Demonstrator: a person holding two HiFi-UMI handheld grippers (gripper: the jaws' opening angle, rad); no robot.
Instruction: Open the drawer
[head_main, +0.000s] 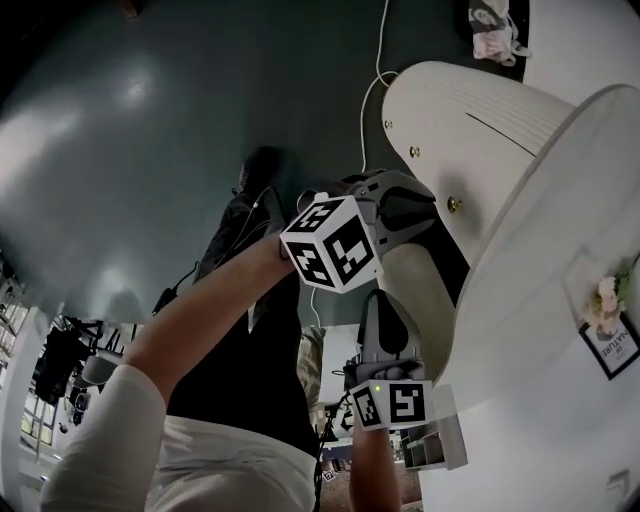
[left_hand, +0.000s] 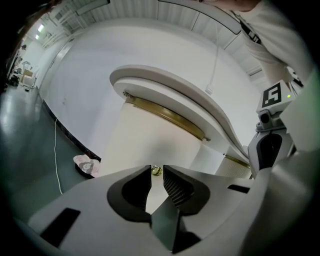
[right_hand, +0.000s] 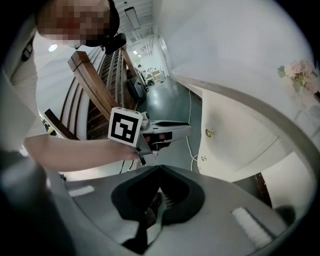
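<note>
I find the left gripper (left_hand: 157, 173) facing the drawer (left_hand: 150, 137) in the white curved cabinet (head_main: 560, 230) on the right. Its jaws stand slightly apart and are clamped on nothing. A small brass knob (left_hand: 156, 170) shows in the gap just beyond the tips; I cannot confirm contact. The right gripper (right_hand: 160, 169) sits nearer to me, beside the cabinet. Its jaws are together and empty.
</note>
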